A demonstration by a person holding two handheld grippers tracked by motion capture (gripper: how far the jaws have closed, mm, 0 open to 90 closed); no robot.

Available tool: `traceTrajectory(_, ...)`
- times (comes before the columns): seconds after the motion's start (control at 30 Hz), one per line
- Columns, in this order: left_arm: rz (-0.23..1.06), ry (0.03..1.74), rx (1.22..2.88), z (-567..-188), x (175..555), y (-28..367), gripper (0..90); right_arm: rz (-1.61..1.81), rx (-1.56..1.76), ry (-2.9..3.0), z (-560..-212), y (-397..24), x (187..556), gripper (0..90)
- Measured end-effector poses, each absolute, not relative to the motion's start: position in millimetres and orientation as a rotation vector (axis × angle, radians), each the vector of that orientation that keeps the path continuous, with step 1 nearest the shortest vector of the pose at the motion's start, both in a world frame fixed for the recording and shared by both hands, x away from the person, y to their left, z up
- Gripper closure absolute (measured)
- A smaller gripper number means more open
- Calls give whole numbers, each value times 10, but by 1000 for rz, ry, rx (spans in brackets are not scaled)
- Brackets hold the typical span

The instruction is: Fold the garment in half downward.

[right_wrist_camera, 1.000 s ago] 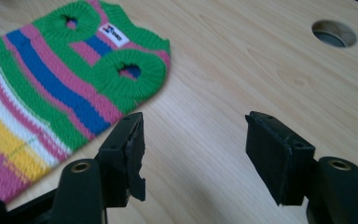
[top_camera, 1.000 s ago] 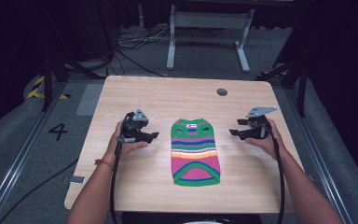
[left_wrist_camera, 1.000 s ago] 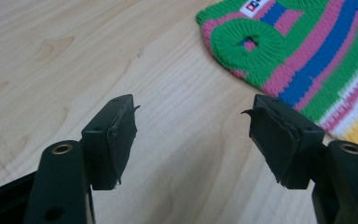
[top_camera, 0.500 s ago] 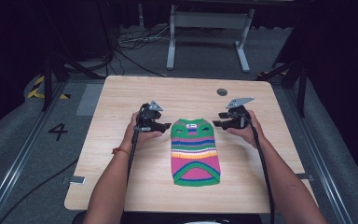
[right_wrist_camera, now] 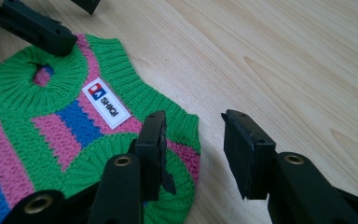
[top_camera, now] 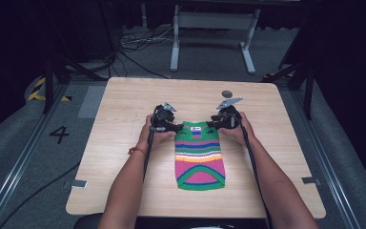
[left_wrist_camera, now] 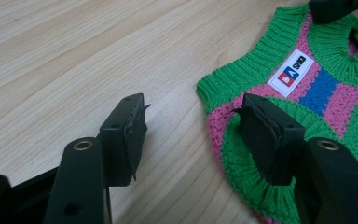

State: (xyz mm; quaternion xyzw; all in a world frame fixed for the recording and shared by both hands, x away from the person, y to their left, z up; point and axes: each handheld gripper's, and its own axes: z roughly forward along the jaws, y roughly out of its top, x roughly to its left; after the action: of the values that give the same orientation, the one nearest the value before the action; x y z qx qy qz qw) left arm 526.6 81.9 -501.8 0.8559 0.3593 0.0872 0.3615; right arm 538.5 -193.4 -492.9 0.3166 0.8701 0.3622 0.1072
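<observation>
Down at mid-frame in the high view, the left gripper [top_camera: 177, 128] sits at the upper left corner of the sweater [top_camera: 199, 157], and the right gripper [top_camera: 212, 124] sits at its upper right corner. In the left gripper view the jaws stand apart and have just been closing; one pad [left_wrist_camera: 131, 130] is over bare table [left_wrist_camera: 74, 56], the other [left_wrist_camera: 265, 133] over the green armhole ribbing at the sweater's [left_wrist_camera: 326, 93] shoulder, with the shoulder edge between them but not pinched. In the right gripper view the jaws are also apart and have just been closing; one pad [right_wrist_camera: 154, 149] lies over the knit at the other shoulder, the other [right_wrist_camera: 242, 149] over bare wood, the corner of the sweater [right_wrist_camera: 37, 121] between them, not clamped. A white label [right_wrist_camera: 106, 102] shows below the collar, upper left of that frame. The sweater lies flat at the table's [top_camera: 124, 143] centre, collar away from the person, striped green, pink, blue and yellow. A small dark disc [top_camera: 226, 94] sits near the table's far edge.
</observation>
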Motion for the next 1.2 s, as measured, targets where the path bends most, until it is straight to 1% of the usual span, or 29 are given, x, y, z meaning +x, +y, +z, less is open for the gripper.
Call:
traceTrajectory(0.27,214,944,2180,-5043,5303,761,424,1084,986,2554,-5002,-1938,5434,607)
traceTrajectory(0.33,220,938,2188,-5041,5299,750,436,1087,1003,2561,-5019,-1934,5434,610)
traceTrajectory(0.37,220,936,2191,-5039,5296,743,469,1083,1006,2559,-5019,-1932,5431,611)
traceTrajectory(0.4,217,932,2200,-5032,5293,741,469,1083,1006,2559,-5019,-1932,5431,611)
traceTrajectory(0.43,194,902,2206,-5030,5287,725,574,1082,1004,2562,-5017,-1931,5429,628)
traceTrajectory(0.47,194,902,2206,-5030,5287,725,595,1082,1004,2562,-5017,-1931,5429,628)
traceTrajectory(0.5,176,883,2210,-5027,5287,711,643,1086,998,2578,-5012,-1923,5424,705)
traceTrajectory(0.53,176,883,2210,-5027,5287,711,697,1086,998,2578,-5012,-1923,5424,705)
traceTrajectory(0.57,167,863,2214,-5027,5287,701,697,1091,989,2585,-5012,-1918,5423,741)
traceTrajectory(0.63,159,847,2224,-5021,5284,685,765,1094,982,2596,-5007,-1903,5413,795)
traceTrajectory(0.73,197,833,2248,-5002,5283,650,813,1098,972,2595,-5002,-1903,5410,830)
traceTrajectory(0.9,266,830,2255,-4963,5293,587,829,1108,941,2571,-4949,-1915,5398,842)
traceTrajectory(1.1,318,781,2219,-4811,5228,591,827,1199,898,2531,-4771,-2020,5328,840)
traceTrajectory(1.2,358,727,2239,-4712,5155,585,828,1213,850,2524,-4678,-2050,5261,839)
